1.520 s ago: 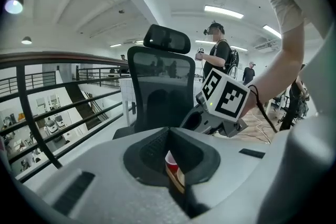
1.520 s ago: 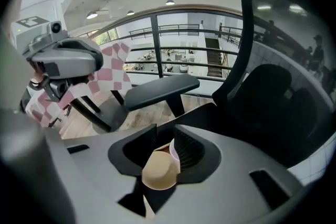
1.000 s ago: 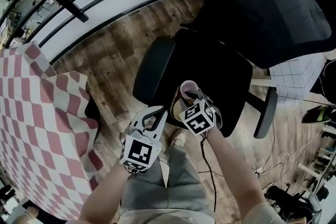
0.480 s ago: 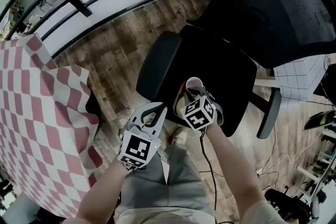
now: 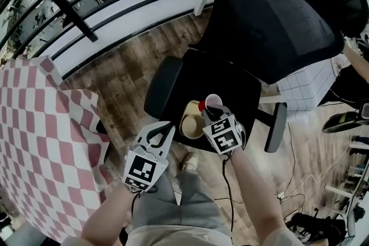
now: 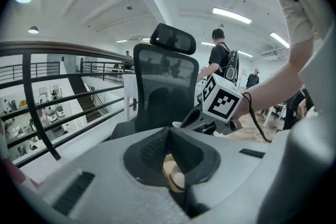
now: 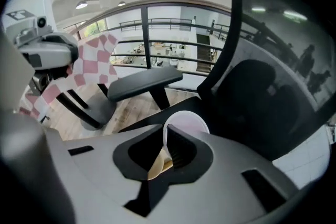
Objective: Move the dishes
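A pale pink cup is held above the black chair seat. My right gripper pinches its near rim; its jaws have just been closing on that rim. In the right gripper view the cup stands at the right gripper, and its wall is clamped between the pads. A tan bowl lies just left of the cup at the seat's front edge. My left gripper hangs beside the bowl with its tips together and nothing gripped. A tan patch shows under the left gripper.
The chair's tall mesh back rises behind the seat, with armrests on both sides. A pink checked tablecloth is at the left. A black railing runs along the wooden floor. A white gridded box and cables lie at the right.
The right jaws closed on the cup's rim and lifted it off the seat. Both grippers rose. The tan bowl beside the cup now shows in full.
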